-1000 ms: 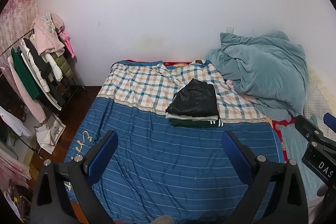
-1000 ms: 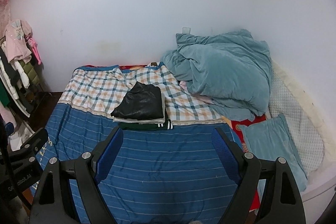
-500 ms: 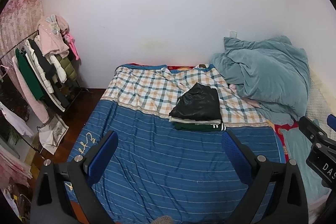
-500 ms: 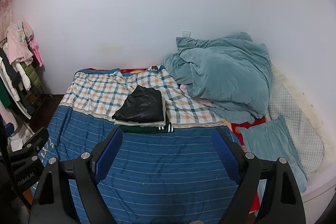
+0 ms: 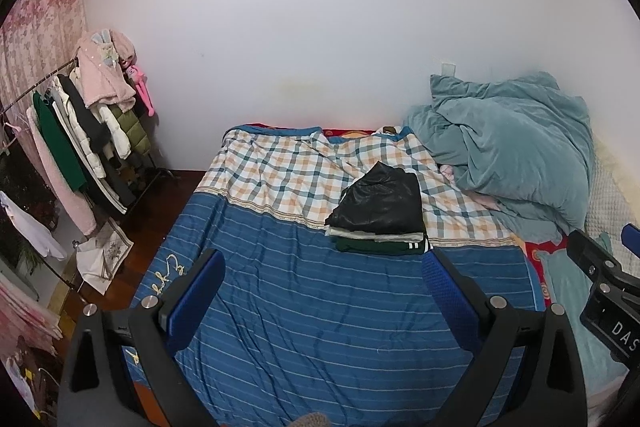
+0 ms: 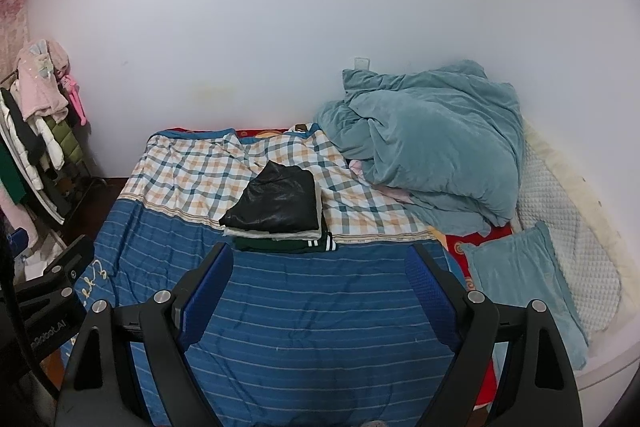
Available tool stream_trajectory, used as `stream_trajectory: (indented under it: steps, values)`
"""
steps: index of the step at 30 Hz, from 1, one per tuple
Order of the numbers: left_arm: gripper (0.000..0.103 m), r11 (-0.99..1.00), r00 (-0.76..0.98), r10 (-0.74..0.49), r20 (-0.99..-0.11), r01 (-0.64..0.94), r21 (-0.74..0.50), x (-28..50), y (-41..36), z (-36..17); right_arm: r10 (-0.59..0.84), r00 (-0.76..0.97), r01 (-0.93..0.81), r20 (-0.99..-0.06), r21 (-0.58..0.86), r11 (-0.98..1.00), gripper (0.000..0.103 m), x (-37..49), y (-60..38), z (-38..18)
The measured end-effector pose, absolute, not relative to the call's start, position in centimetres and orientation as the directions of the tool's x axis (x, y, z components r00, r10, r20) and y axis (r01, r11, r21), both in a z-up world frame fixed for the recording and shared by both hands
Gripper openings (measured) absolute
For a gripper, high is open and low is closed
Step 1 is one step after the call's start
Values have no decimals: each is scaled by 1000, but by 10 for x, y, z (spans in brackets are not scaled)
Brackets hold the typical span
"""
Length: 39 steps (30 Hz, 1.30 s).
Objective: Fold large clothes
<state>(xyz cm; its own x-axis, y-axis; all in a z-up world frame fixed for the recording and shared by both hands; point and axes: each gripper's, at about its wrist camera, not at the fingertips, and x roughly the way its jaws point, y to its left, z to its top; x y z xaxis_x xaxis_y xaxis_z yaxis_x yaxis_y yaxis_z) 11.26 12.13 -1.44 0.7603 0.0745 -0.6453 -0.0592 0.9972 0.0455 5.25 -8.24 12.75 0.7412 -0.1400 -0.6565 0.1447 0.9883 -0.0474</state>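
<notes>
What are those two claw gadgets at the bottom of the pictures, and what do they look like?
They are handheld two-finger grippers. The left gripper and right gripper match: black angular plastic frames with round silver bolts, each finger lined with a textured blue pad. White lettering marks each body's side, only partly readable. No cables or sleeves show.

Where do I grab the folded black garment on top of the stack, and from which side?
Take the black garment by its near edge, coming from the bed's foot where both open grippers, left and right, hover. That edge overhangs the layers of the stack beneath, so a finger could probably slip under it. Its far corner tapers to a point, a poorer hold.
</notes>
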Motion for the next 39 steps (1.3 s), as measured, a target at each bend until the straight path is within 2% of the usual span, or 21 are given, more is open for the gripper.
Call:
stream_trajectory:
  steps: [39]
  values:
    - [101,999,778,45,-626,-36,28,115,119,1,-137,742,141,-657,-47,989,89,52,-81,127]
